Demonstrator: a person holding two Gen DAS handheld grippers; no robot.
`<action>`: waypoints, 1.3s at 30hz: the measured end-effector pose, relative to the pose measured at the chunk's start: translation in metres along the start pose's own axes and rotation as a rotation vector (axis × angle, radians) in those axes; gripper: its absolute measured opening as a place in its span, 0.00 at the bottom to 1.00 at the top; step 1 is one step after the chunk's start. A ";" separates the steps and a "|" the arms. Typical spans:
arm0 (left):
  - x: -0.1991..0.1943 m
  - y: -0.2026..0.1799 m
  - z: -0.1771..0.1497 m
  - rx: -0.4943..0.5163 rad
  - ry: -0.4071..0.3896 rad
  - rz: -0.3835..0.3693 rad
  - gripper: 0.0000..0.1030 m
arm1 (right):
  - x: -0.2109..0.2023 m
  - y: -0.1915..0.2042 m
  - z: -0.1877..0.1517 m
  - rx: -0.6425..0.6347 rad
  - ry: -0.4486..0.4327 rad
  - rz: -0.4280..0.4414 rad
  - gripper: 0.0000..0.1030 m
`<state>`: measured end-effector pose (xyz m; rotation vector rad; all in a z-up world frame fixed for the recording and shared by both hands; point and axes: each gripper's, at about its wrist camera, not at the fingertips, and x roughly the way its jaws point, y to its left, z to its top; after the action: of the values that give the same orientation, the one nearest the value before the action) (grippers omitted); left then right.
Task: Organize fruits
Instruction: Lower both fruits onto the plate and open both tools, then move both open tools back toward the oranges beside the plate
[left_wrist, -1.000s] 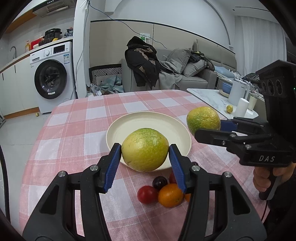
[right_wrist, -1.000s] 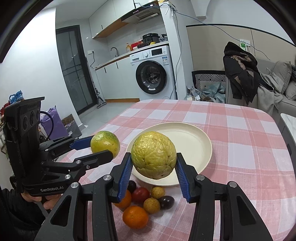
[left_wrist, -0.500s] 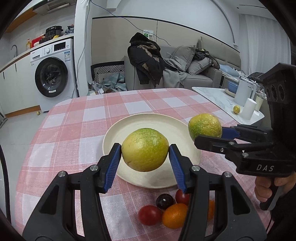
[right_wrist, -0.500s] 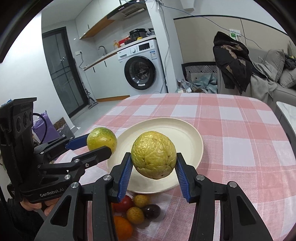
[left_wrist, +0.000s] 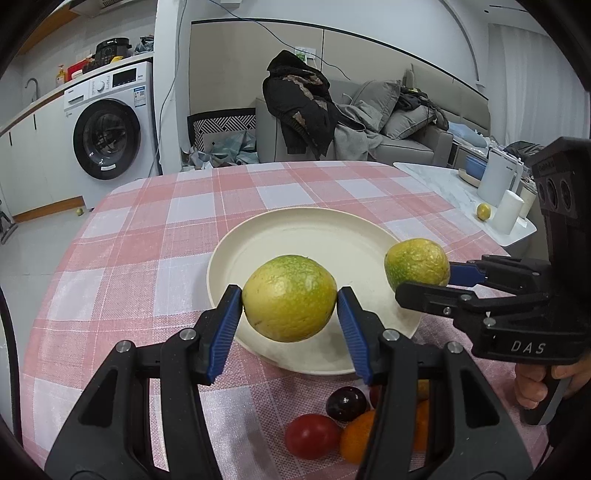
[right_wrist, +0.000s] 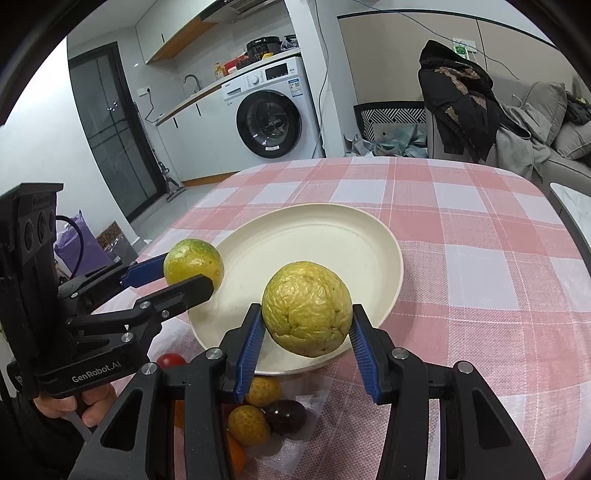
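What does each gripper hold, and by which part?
Left gripper: a green-yellow fruit, pinched across its sides. Right gripper: a wrinkled yellow fruit, also by its sides.

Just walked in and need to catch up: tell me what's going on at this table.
A person is sorting fruit with a handheld gripper in each hand. The left gripper is clamped on a green-yellow citrus fruit, and the right gripper on a wrinkled yellow one. Both fruits hang over the near part of the cream plate, which holds nothing yet. A cluster of small fruits waits on the checked tablecloth in front of the plate.
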<state>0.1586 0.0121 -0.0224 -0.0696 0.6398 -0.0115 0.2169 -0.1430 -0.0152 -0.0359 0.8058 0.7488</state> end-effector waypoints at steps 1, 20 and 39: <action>0.001 0.000 -0.001 0.001 0.003 0.001 0.49 | 0.001 0.000 0.000 0.001 0.003 0.001 0.46; 0.011 -0.003 -0.004 0.026 0.035 0.015 0.49 | 0.009 0.003 -0.003 -0.023 0.017 -0.039 0.46; -0.030 0.008 -0.016 -0.009 -0.036 0.052 0.99 | -0.027 -0.001 -0.010 0.006 -0.090 -0.021 1.00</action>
<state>0.1251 0.0204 -0.0176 -0.0622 0.6055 0.0427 0.1991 -0.1630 -0.0042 -0.0047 0.7205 0.7234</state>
